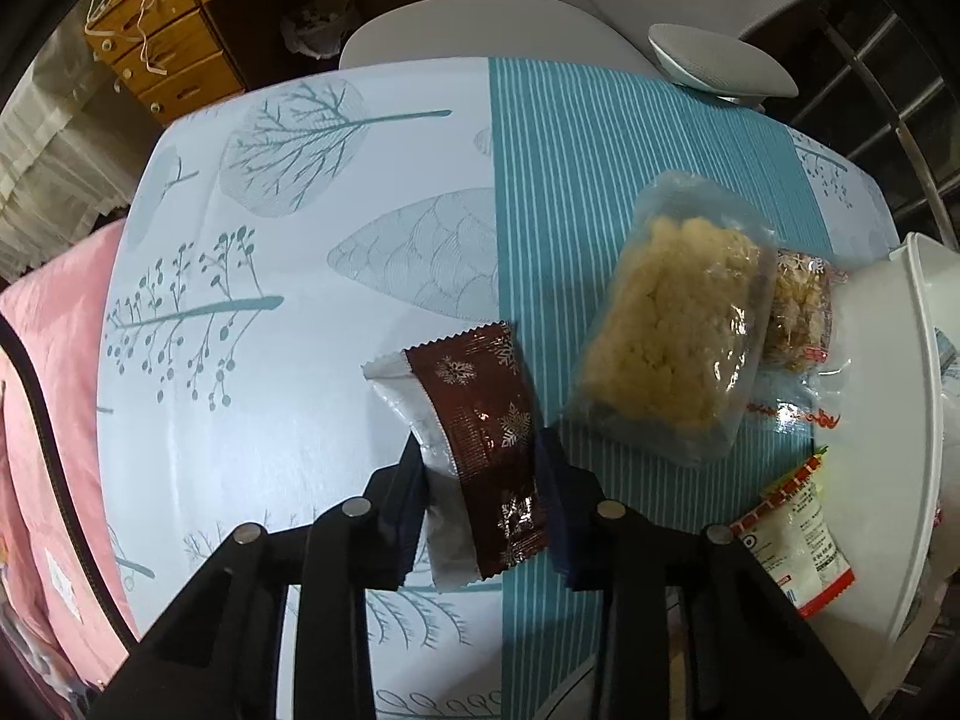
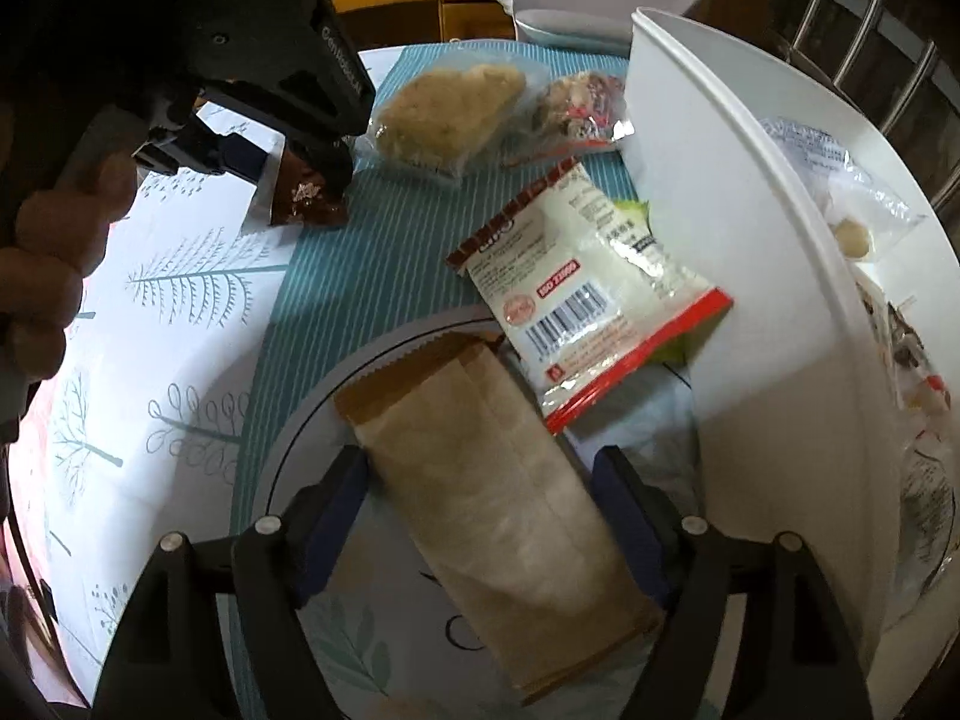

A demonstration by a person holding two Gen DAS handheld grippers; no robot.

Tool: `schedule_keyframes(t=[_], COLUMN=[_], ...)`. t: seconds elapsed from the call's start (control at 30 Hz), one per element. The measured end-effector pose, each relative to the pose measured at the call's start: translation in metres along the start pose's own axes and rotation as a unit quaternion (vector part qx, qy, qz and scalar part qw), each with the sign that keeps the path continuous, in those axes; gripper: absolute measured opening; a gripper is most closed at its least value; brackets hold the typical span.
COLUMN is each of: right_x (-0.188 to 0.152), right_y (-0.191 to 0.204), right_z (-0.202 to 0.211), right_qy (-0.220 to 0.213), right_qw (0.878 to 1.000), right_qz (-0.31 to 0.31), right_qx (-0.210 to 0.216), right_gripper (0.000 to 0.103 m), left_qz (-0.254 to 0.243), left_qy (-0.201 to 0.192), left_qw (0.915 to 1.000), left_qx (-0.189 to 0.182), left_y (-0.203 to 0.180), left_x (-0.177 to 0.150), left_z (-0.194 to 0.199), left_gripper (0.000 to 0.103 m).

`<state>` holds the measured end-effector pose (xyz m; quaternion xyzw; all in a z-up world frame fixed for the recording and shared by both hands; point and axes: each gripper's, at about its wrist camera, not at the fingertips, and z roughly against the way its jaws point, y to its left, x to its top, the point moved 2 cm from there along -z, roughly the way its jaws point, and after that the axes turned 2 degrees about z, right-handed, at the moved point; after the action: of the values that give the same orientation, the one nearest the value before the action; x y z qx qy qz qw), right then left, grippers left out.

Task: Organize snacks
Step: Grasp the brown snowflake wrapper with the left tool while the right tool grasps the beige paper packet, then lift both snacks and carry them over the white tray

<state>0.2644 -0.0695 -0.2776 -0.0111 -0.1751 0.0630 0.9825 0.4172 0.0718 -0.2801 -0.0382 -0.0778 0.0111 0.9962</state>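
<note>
Left tongs (image 1: 480,462) are clamped on a brown snowflake-print packet (image 1: 480,420), gripped across its lower half; the packet stands up between the fingers above the desk (image 1: 270,420), over the seam where the tree-print cloth meets the teal striped strip. Right tongs (image 2: 480,480) sit with fingers apart on either side of a brown paper pouch (image 2: 498,510); the pads look close to its edges, but contact cannot be confirmed. The pouch lies partly over a round white plate (image 2: 300,420). A red-edged white packet (image 2: 588,312) leans against the outer wall of the white tub (image 2: 750,270), its lower end overlapping the pouch's far end. A clear bag of pale crumbly snack (image 1: 672,324) lies on the striped strip, with a smaller red-print clear bag (image 1: 798,312) just beside it, near the tub. More wrapped items are visible inside the tub.
</note>
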Motion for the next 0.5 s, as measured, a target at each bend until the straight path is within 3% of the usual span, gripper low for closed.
schedule_keyframes(t=[0.17,0.33,0.5], right_x=[0.002,0.003,0.0], right_y=[-0.003,-0.003,0.003], right_z=[-0.003,-0.004,-0.002], right_qy=[0.007,0.017,0.037], right_qw=[1.0,1.0,0.999], right_qz=[0.001,-0.001,-0.008], right_qx=[0.006,0.005,0.006], right_gripper=[0.076,0.066,0.062], left_qz=[0.019,0.037,0.033], left_qy=[0.017,0.048,0.041], left_qw=[0.9997,0.998,0.9983], left_qx=[-0.005,-0.018,-0.026], left_y=[0.013,0.026,0.03], left_x=[-0.012,-0.029,-0.046], left_z=[0.003,0.01,0.034], left_gripper=[0.03,0.03,0.03])
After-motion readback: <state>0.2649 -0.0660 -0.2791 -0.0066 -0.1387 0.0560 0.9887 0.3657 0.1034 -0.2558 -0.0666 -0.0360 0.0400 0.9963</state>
